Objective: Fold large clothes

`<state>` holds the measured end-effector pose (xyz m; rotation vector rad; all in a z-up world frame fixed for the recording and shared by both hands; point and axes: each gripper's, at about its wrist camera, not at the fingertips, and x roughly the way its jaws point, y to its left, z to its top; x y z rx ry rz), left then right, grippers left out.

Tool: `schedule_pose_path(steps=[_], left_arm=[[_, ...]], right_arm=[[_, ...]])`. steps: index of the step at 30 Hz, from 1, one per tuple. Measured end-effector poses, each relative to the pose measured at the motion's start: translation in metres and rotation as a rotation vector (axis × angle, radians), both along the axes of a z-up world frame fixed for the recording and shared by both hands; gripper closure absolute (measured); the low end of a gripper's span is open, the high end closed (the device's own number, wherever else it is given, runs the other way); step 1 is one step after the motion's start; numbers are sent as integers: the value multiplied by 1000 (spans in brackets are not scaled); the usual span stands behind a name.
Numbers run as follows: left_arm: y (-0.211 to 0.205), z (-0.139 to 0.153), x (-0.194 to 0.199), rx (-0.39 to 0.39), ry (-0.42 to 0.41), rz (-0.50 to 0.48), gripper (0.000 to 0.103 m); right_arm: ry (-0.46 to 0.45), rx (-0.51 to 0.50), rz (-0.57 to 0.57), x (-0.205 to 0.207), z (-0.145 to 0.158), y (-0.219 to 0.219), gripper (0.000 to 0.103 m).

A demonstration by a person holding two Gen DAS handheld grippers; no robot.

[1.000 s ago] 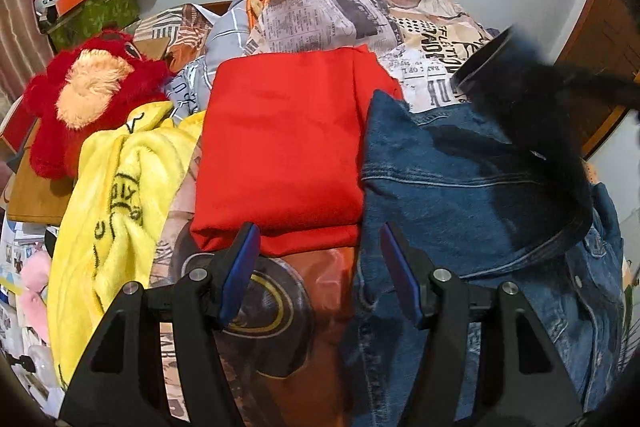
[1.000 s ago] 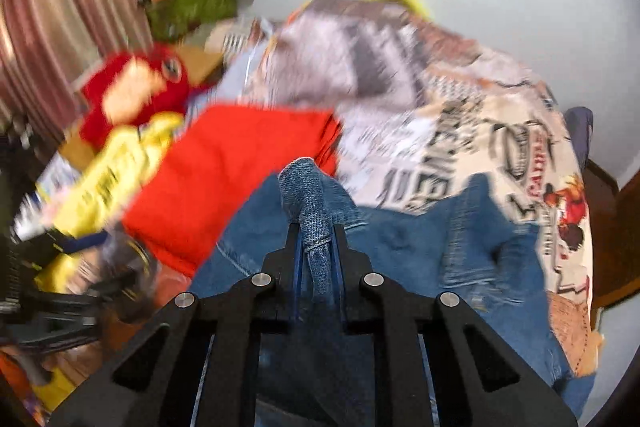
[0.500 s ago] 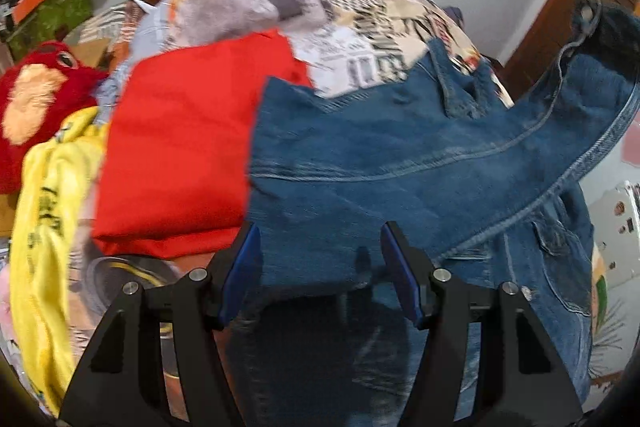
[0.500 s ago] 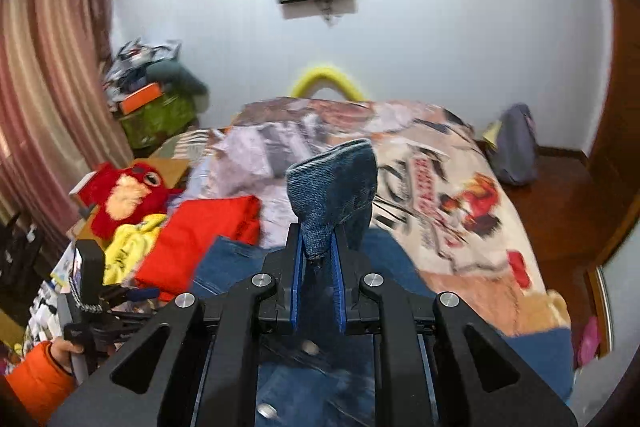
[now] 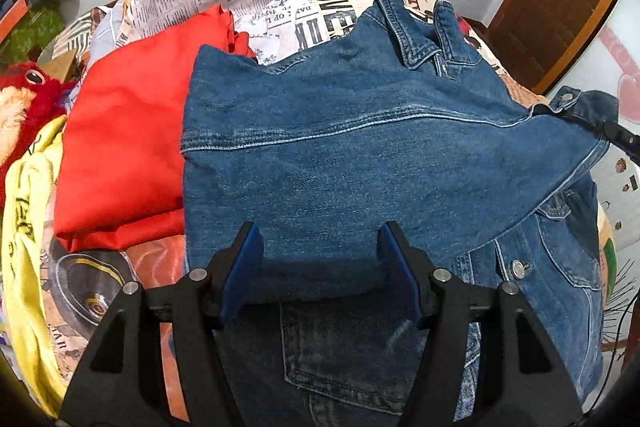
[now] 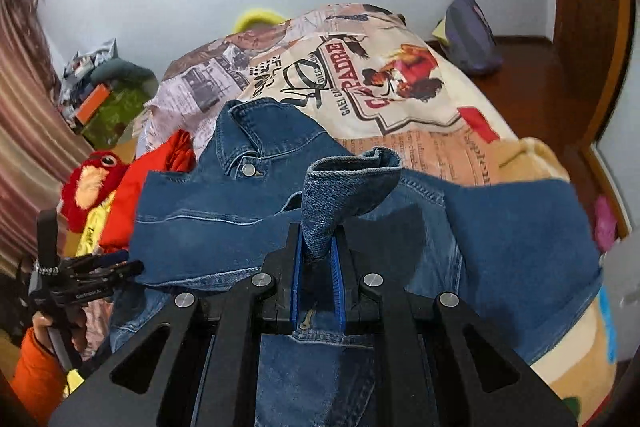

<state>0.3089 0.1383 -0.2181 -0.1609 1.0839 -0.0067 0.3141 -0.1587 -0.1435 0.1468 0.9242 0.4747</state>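
The denim jacket (image 5: pixel 360 155) is seen as coarse woven cloth with stitched seams and shiny metal buttons. At its nine o'clock, smooth matt cloth is shown by the red garment (image 5: pixel 120 155); the gripper pads (image 6: pixel 298 267) look ribbed.

Both wrist cameras look down, close, sharing denim jacket (image 5: pixel 360 155).

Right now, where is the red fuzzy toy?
In the right wrist view the red plush toy sits at the left, beside the folded red cloth and above the yellow cloth.

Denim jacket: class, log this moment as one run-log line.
garment: denim jacket on bed | right tool: shut on jacket cuff, lifted | left tool: open, empty, over jacket | fold: unfinished
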Motion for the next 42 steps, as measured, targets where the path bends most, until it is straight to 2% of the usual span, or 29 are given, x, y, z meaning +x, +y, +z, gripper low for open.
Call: schedule_pose_path(steps=[2, 5, 8, 11, 15, 19, 23, 27, 34, 37, 39, 42], left_arm=[[-2, 7, -1, 13, -18, -5, 41], [-3, 19, -3, 6, -49, -7, 41], [-7, 23, -2, 2, -60, -18, 41], [-14, 17, 1, 10, -46, -37, 41], [-24, 4, 4, 48, -30, -47, 41], [-29, -2, 6, 41, -19, -62, 41], [-34, 3, 8, 42, -32, -71, 41], [-43, 18, 11, 39, -82, -84, 41], [-69, 58, 24, 20, -175, -119, 41], [-82, 75, 31, 17, -218, -143, 41], [-92, 86, 35, 16, -242, -158, 41], [-107, 95, 44, 6, -259, -188, 41]], right_arm=[[-20, 28, -3, 0, 12, -6, 92], [-100, 38, -2, -4, 36, -8, 92], [-128, 25, 0, -7, 41, -10, 91], [-74, -6, -14, -5, 22, -14, 91], [72, -7, -47, -4, -22, -30, 90], [205, 7, -81, -8, -59, -48, 84], [253, 45, -96, -15, -69, -61, 84], [223, -27, -149, -23, -59, -77, 84], [141, -30, -232, -32, -24, -116, 83], [97, -19, -281, -34, -8, -136, 72], [56, -17, -337, -36, 3, -151, 57], [25, -8, -404, -37, 9, -171, 51]])
